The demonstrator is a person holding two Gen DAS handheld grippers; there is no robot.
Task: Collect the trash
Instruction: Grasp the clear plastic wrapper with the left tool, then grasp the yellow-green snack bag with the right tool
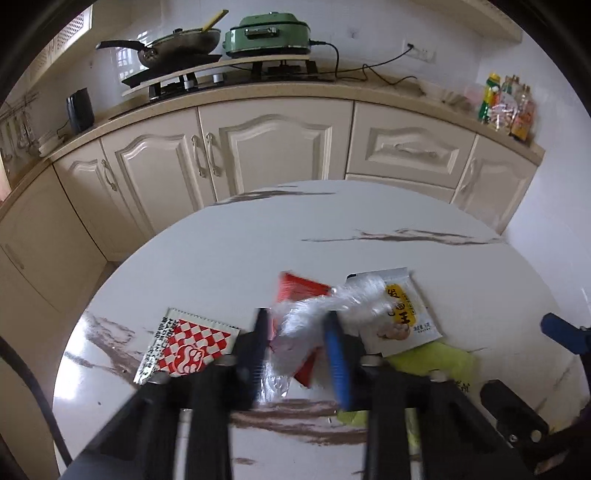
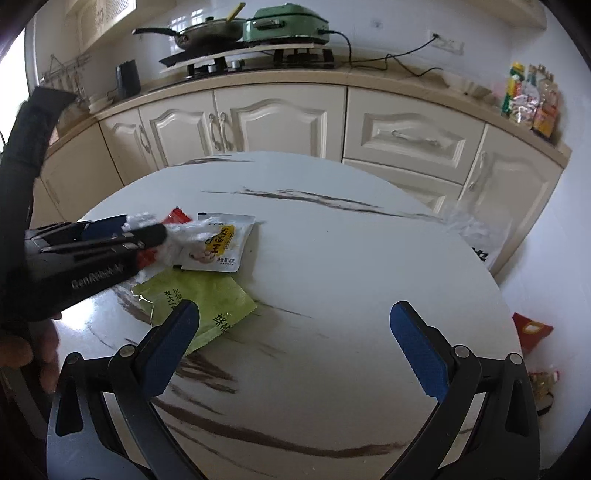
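On the white marble table (image 1: 258, 251) my left gripper (image 1: 296, 317) is shut on a crumpled clear plastic wrap (image 1: 321, 306) that bulges out between its fingers. A red packet (image 1: 299, 290) lies under the wrap. To the right is a white and yellow sachet (image 1: 406, 314), with a green packet (image 1: 436, 360) below it. A red and white checkered packet (image 1: 188, 343) lies to the left. In the right wrist view, my right gripper (image 2: 295, 325) hangs open over bare table (image 2: 332, 258), its left finger over the green packet (image 2: 207, 299). The left gripper (image 2: 147, 229) holds the plastic wrap (image 2: 177, 236) there.
Cream cabinets (image 2: 280, 118) and a counter with a stove, pan and green cooker (image 2: 288, 20) run behind the table. A clear plastic bag (image 2: 476, 229) hangs at the table's right edge. A red bag (image 2: 532, 328) lies on the floor. A hand (image 2: 22, 350) holds the left gripper.
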